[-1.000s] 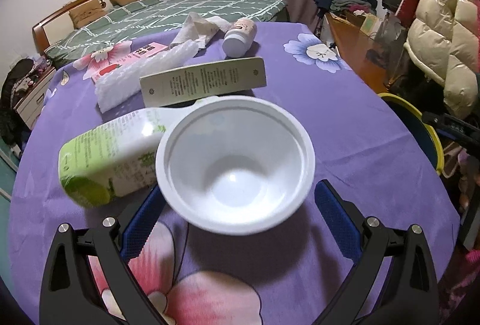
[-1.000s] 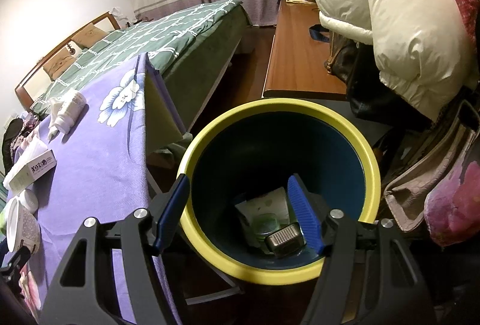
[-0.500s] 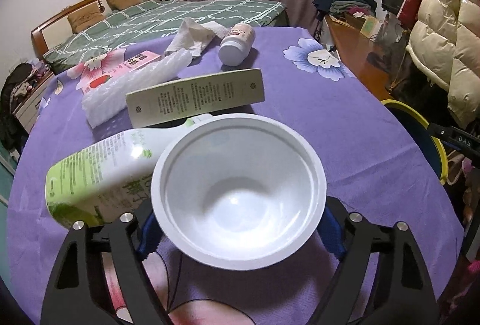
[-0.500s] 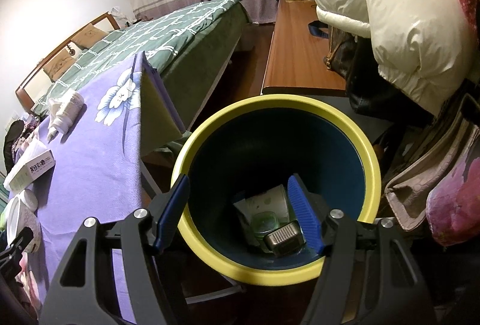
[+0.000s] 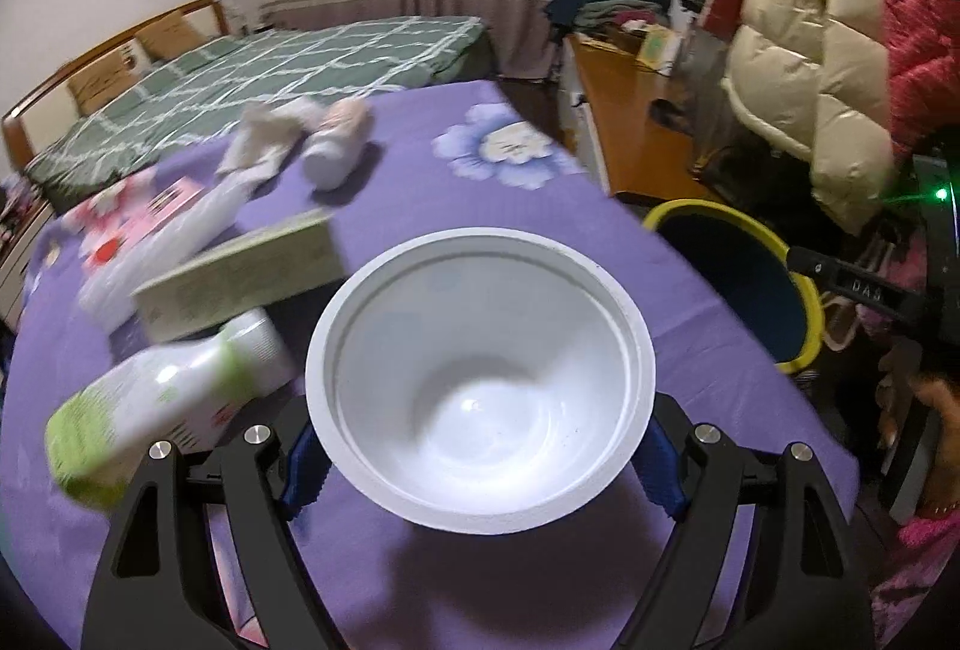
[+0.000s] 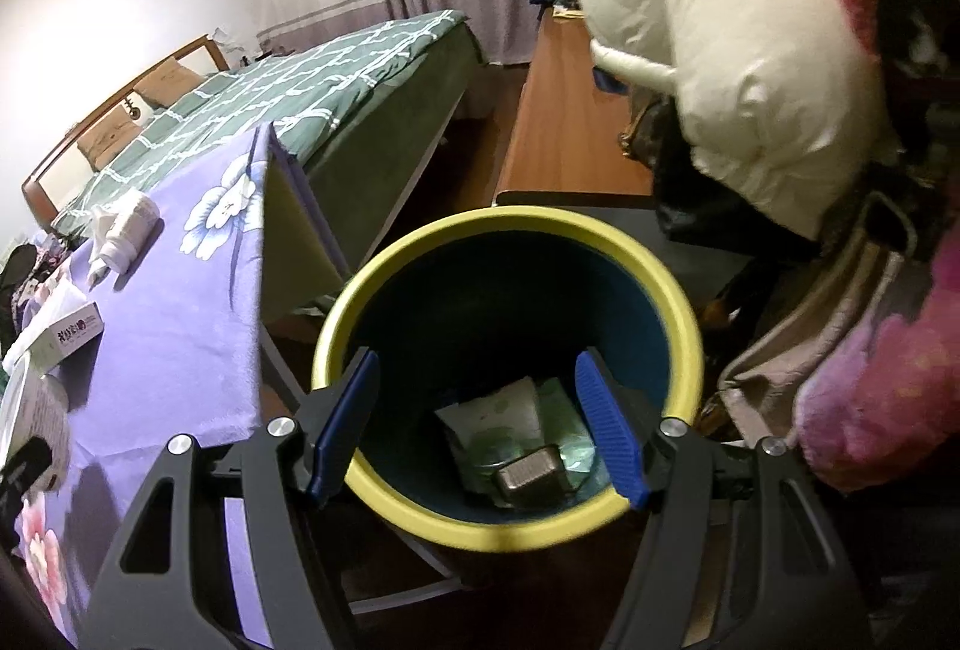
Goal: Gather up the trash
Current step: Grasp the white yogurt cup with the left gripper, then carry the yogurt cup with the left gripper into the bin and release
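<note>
Your left hand-held gripper [image 5: 480,461] is clenched on the white plastic bowl [image 5: 480,374], its blue pads [image 5: 303,470] pressing the bowl's sides from left and right; the jaws have just closed in from a wider stance, and the bowl sits between them, mouth up and empty. Beneath it spreads the purple flowered cloth of the counter [image 5: 420,182], where the rest of the litter lies, blurred: a green-and-white bottle [image 5: 162,410] on its side just left of the bowl, a long pale green carton [image 5: 240,278] beyond that, a white foam piece [image 5: 162,248] with a pink box [image 5: 144,212] further left, and near the far edge a crumpled tissue [image 5: 264,140] touching a small white jar [image 5: 336,146] lying down. The yellow-rimmed bin [image 5: 738,266] stands off the counter's right edge, on the floor. Your right hand-held gripper [image 6: 474,428] hangs over that bin [image 6: 510,530] with its jaws released and apart, nothing between the blue pads [image 6: 606,434]; through the gap you look down into the dark blue interior, where a pale green wrapper [image 6: 510,410] and a small metal tin [image 6: 531,473] lie at the bottom. A cream padded coat [image 6: 738,68] hangs to the right above the bin, and a green checked bed [image 6: 288,92] lies beyond the counter
</note>
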A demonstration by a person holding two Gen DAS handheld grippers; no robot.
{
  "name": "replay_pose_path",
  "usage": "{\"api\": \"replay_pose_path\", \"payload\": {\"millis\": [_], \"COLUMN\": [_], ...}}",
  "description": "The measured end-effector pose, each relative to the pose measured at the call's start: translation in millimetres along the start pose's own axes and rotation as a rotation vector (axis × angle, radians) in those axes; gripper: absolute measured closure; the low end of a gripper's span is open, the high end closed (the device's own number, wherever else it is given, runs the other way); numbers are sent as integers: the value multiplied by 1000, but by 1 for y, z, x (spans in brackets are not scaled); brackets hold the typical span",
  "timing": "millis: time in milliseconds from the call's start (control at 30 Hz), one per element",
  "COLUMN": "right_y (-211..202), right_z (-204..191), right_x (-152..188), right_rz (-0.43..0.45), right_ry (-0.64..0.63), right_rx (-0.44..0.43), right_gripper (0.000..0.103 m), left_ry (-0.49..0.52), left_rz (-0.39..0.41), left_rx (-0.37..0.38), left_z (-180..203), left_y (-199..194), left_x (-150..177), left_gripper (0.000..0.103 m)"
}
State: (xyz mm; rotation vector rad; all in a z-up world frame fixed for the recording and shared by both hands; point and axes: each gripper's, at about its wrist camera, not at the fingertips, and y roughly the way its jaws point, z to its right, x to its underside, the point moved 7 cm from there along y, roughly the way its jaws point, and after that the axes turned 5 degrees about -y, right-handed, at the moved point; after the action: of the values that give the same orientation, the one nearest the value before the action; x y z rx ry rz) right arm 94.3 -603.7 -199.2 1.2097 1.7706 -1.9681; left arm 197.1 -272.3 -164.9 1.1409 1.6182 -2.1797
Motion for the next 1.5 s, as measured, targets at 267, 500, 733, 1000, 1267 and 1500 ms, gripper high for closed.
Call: {"api": "replay_pose_path", "payload": {"millis": [267, 500, 733, 1000, 1267, 1500], "right_y": [-16, -22, -19, -20, -22, -26], "right_z": [32, 56, 69, 68, 39, -18], "right_x": [6, 20, 30, 33, 27, 19], "right_rz": [14, 2, -18, -18, -12, 4], "right_ry": [9, 17, 36, 44, -5, -81], "right_rx": [46, 62, 56, 42, 0, -71], "right_gripper": [38, 38, 38, 38, 38, 38], "left_ry": [127, 219, 252, 213, 68, -112], "left_rz": [-16, -60, -122, -91, 20, 129], "left_rx": [122, 206, 256, 233, 174, -5], "left_z": [86, 171, 226, 221, 118, -11], "left_y": [28, 70, 111, 99, 16, -56], "left_x": [-36, -60, -67, -69, -63, -45], "left_gripper": [22, 22, 21, 9, 5, 5]}}
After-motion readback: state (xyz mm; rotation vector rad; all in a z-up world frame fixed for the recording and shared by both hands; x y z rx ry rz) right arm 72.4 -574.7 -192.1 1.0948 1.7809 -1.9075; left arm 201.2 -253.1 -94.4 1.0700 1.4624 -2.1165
